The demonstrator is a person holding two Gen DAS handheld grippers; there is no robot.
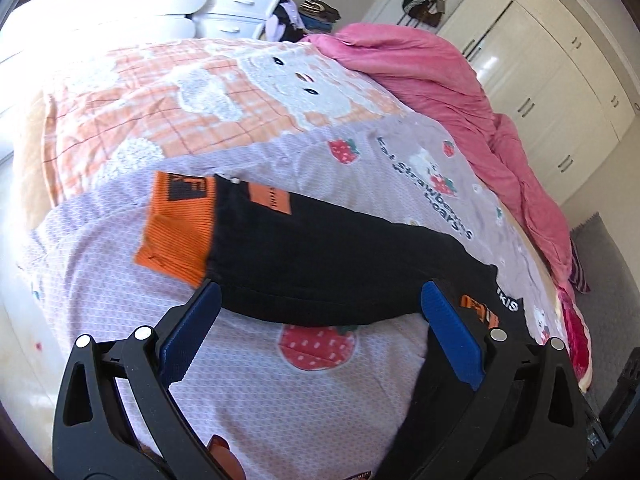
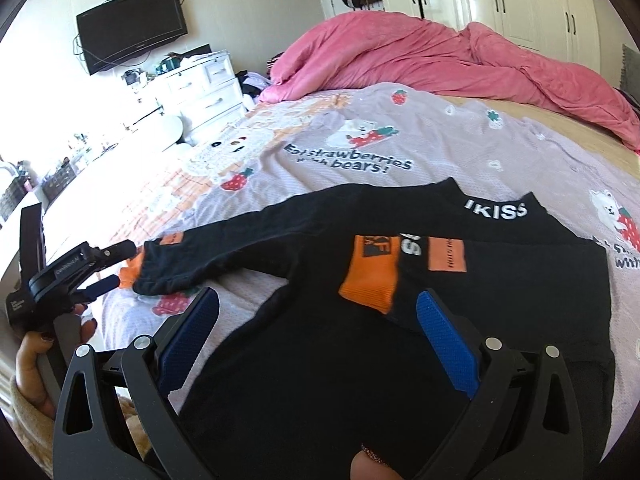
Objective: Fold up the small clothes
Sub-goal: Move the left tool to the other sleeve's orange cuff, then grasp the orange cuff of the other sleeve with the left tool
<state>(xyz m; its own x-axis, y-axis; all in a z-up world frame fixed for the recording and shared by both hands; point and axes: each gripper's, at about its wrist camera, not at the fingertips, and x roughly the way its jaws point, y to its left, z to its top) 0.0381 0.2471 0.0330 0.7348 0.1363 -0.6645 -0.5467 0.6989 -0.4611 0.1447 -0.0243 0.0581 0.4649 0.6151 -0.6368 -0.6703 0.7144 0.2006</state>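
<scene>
A small black top with orange cuffs and white "IKISS" lettering lies on the bed (image 2: 500, 140). In the left wrist view its left sleeve (image 1: 320, 256) stretches out flat, the orange cuff (image 1: 178, 224) at its end. My left gripper (image 1: 320, 300) is open just in front of that sleeve, holding nothing; it also shows in the right wrist view (image 2: 116, 268) beside the cuff. In the right wrist view the other sleeve with its orange cuff (image 2: 370, 276) lies folded across the body (image 2: 320, 380). My right gripper (image 2: 316, 312) is open above the body.
A crumpled pink duvet (image 2: 440, 56) lies along the far side of the bed. White drawers (image 2: 204, 92) and a wall TV (image 2: 132, 28) stand past the bed's end. White wardrobes (image 1: 560, 92) line the far wall.
</scene>
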